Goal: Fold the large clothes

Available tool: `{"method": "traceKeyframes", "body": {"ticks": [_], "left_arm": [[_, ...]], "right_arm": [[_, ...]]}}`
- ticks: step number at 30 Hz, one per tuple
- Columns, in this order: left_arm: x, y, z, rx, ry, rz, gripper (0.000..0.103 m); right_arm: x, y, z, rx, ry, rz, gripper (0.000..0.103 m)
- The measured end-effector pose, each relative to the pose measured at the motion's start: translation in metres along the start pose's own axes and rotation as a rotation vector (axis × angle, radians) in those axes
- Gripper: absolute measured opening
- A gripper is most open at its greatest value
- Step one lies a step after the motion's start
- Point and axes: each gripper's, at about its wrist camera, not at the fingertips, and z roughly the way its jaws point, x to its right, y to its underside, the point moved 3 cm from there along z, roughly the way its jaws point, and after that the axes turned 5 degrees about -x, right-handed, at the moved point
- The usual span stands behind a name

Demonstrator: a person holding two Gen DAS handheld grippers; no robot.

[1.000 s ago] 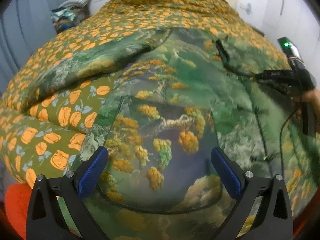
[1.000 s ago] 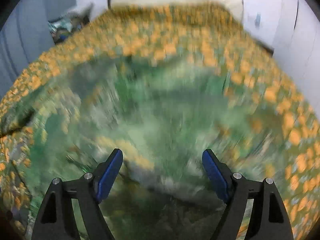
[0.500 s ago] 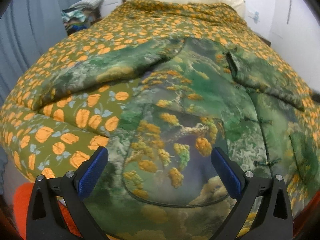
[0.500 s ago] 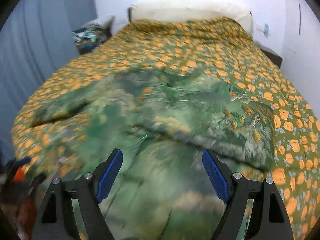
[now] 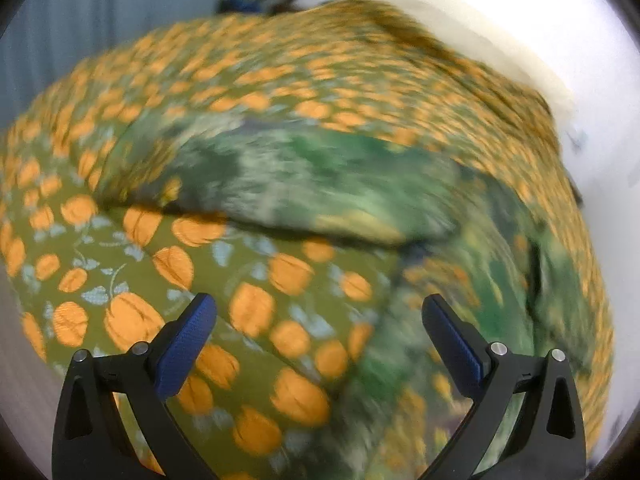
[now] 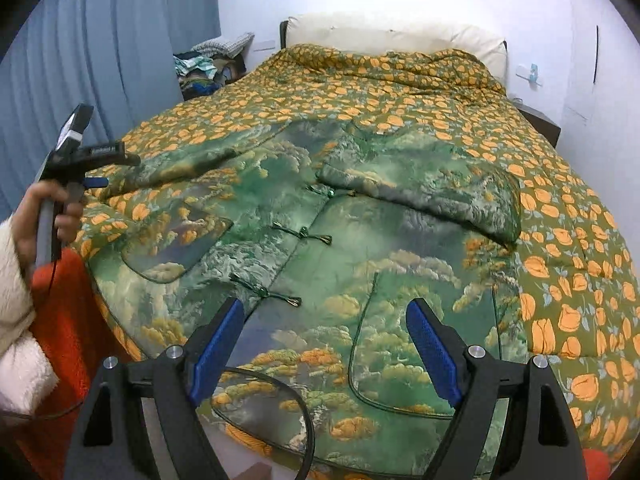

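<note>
A green landscape-print jacket (image 6: pixel 320 248) with knot buttons lies front up on the orange-flowered quilt (image 6: pixel 400 96). One sleeve (image 6: pixel 420 184) is folded across its chest; the other sleeve (image 6: pixel 188 160) stretches out to the left. My right gripper (image 6: pixel 324 348) hangs open above the hem, nothing between its fingers. A hand in a fleecy white sleeve holds my left gripper (image 6: pixel 114 170) at the bed's left side, near the end of the outstretched sleeve. In the blurred left wrist view, that gripper (image 5: pixel 320 340) is open over the quilt, just short of the sleeve (image 5: pixel 300 188).
A cream pillow (image 6: pixel 400 36) lies at the head of the bed. Blue curtains (image 6: pixel 100 40) and a pile of clothes (image 6: pixel 208 64) stand at the back left. An orange-red blanket (image 6: pixel 64 300) hangs at the near left corner. A black cable (image 6: pixel 280 400) loops under my right gripper.
The left gripper has swung left and rolled, from over the jacket's pocket to the quilt beside the outstretched sleeve. The right gripper has drawn back and up, so the whole jacket shows.
</note>
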Motion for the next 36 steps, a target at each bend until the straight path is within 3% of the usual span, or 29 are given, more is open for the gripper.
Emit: {"method": "traceKeyframes", "body": {"ticks": [6, 13, 14, 17, 18, 19, 20, 21, 25, 29, 32, 33, 36], "left_arm": [[-0.075, -0.039, 0.051, -0.033, -0.024, -0.261, 0.102], [-0.129, -0.07, 0.083, 0.013, 0.036, -0.511, 0.097], [-0.131, -0.075, 0.084, 0.035, 0.051, -0.521, 0.092], [-0.131, -0.089, 0.09, 0.052, 0.065, -0.518, 0.055], [-0.13, -0.091, 0.09, 0.058, 0.061, -0.512, 0.028], [-0.129, -0.094, 0.089, 0.065, 0.064, -0.502, 0.019], [-0.125, -0.097, 0.085, 0.078, 0.069, -0.484, 0.017], [-0.121, -0.1, 0.078, 0.092, 0.058, -0.459, 0.014], [-0.059, -0.125, 0.026, 0.219, -0.038, -0.177, 0.013], [0.058, -0.141, -0.036, 0.378, -0.04, 0.17, 0.013], [0.163, -0.122, -0.074, 0.474, 0.021, 0.435, 0.013], [0.206, -0.104, -0.083, 0.506, 0.051, 0.547, 0.013], [0.285, -0.053, -0.083, 0.53, 0.111, 0.764, 0.013]], "right_arm": [[-0.007, -0.007, 0.0, 0.019, 0.017, -0.043, 0.082], [-0.019, 0.001, 0.015, -0.04, -0.016, -0.046, 0.082], [-0.022, 0.001, 0.017, -0.046, -0.02, -0.052, 0.083], [-0.029, 0.001, 0.02, -0.052, -0.02, -0.073, 0.083], [-0.03, 0.001, 0.022, -0.055, -0.023, -0.076, 0.083], [-0.032, 0.001, 0.024, -0.058, -0.029, -0.076, 0.082], [-0.032, 0.001, 0.025, -0.06, -0.033, -0.073, 0.082], [-0.031, 0.002, 0.026, -0.059, -0.04, -0.066, 0.082], [-0.024, 0.002, 0.026, -0.043, -0.056, -0.03, 0.083], [-0.009, 0.003, 0.024, -0.013, -0.078, 0.031, 0.082], [0.004, 0.006, 0.023, 0.0, -0.084, 0.075, 0.083], [0.009, 0.007, 0.022, 0.005, -0.084, 0.091, 0.082], [0.024, 0.011, 0.017, 0.02, -0.071, 0.137, 0.082]]}}
